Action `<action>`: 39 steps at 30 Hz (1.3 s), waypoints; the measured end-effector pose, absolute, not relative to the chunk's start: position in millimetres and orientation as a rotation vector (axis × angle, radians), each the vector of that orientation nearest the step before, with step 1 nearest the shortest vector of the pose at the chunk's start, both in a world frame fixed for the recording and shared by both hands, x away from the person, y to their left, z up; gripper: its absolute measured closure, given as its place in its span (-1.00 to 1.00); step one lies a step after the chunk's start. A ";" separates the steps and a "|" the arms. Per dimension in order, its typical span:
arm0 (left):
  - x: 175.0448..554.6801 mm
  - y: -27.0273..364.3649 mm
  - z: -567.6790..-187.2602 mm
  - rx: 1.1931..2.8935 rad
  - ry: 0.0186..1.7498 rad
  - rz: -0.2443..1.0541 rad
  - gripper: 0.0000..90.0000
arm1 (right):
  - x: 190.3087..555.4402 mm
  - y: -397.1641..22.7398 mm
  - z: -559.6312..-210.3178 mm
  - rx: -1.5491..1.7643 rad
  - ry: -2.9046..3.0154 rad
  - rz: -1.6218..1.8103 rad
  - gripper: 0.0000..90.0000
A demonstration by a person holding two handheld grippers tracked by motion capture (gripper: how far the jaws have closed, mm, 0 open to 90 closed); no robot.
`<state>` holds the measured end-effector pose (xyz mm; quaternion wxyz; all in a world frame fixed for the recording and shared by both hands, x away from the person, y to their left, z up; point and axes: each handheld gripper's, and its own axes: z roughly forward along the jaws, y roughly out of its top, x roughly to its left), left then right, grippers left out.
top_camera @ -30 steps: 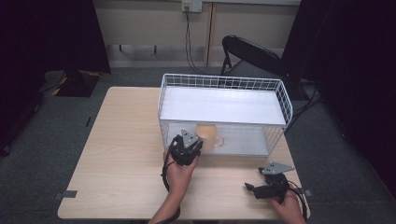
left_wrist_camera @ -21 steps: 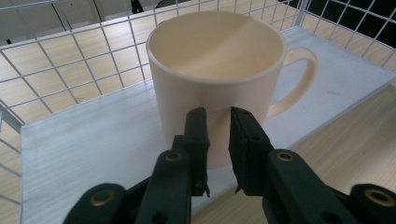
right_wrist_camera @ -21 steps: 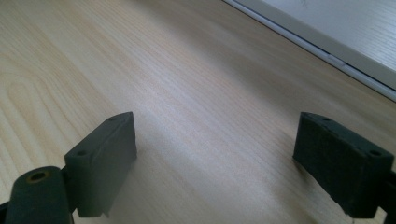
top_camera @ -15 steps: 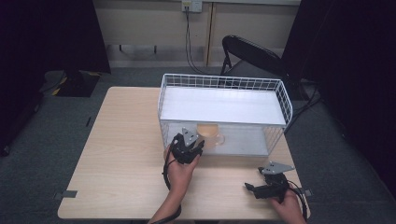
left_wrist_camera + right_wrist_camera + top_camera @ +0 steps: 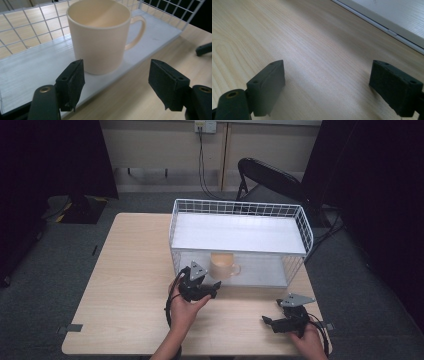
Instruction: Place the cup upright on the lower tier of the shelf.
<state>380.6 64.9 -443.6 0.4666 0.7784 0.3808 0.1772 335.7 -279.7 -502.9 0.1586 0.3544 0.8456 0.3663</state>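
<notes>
Wooden table (image 5: 125, 270): both grippers' fingers wide; left gripper (image 5: 116, 85) faces cream mug (image 5: 100, 35).

In front of me the pale wooden desk (image 5: 130, 270) stands on grey carpet (image 5: 60, 270). Beyond its far right corner is a black folding chair (image 5: 270, 177), near the wall. Cables (image 5: 202, 165) hang down from a wall outlet (image 5: 206, 126) to the floor behind the desk. At the far left, beside a dark curtain (image 5: 50, 160), something low and dark lies on the floor (image 5: 75, 207); it may be a stand's base, but I cannot tell. Small grey tabs (image 5: 70, 328) stick out from the desk's near corners.
</notes>
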 end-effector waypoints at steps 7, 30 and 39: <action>374.5 78.1 -448.0 1.924 0.926 0.385 -0.48 | 335.7 -279.7 -502.9 1.013 2.418 1.048 -0.72; 353.3 121.9 -479.7 2.022 0.864 0.349 -0.64 | 335.7 -279.7 -502.9 1.013 2.418 1.048 -0.72; 347.0 129.9 -491.1 2.084 0.829 0.363 -0.64 | 335.7 -279.7 -502.9 1.013 2.418 1.048 -0.72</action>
